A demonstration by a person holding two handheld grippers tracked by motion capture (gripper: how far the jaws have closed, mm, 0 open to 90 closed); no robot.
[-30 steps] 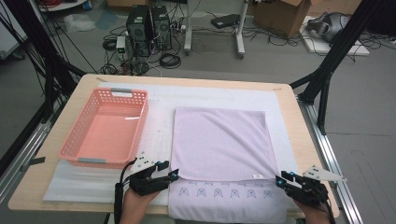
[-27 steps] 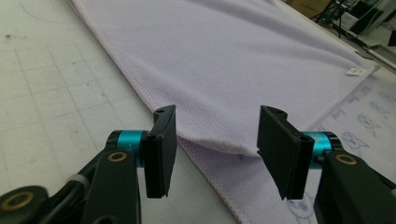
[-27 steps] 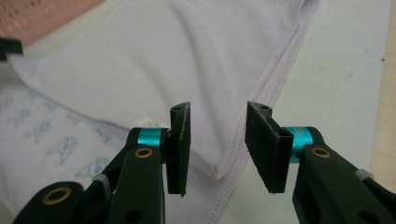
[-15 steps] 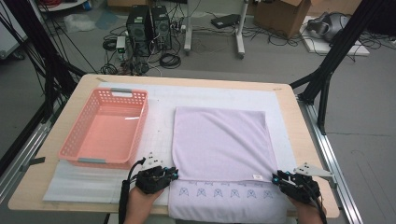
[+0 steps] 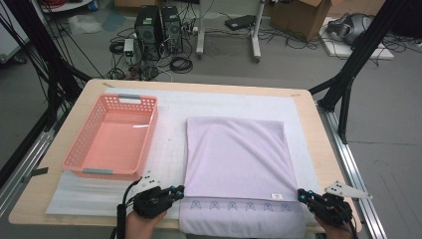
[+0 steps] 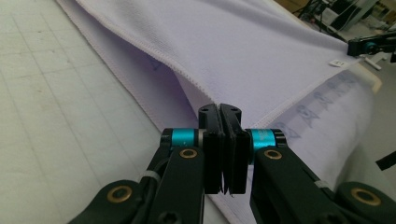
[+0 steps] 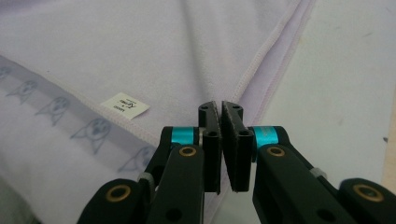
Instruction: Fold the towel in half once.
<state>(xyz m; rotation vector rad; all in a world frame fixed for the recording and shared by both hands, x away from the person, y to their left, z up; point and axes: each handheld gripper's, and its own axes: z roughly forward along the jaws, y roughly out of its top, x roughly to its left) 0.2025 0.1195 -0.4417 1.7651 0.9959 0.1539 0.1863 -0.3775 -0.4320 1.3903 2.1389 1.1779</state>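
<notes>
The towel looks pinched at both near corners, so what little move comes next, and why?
Probably lift both corners together and carry them toward the far edge. The left gripper and right gripper have just closed on the towel, where its folded upper layer ends. The far half lies flat on the mat, so another fold seems likely.

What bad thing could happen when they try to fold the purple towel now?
The left gripper and right gripper have just been closing at the towel's near corners. The towel is doubled there, so the fingers might pinch just one layer, and the fold could come out crooked. The towel's front edge hangs over the table edge, so if a corner slips free, it might slide off.
</notes>
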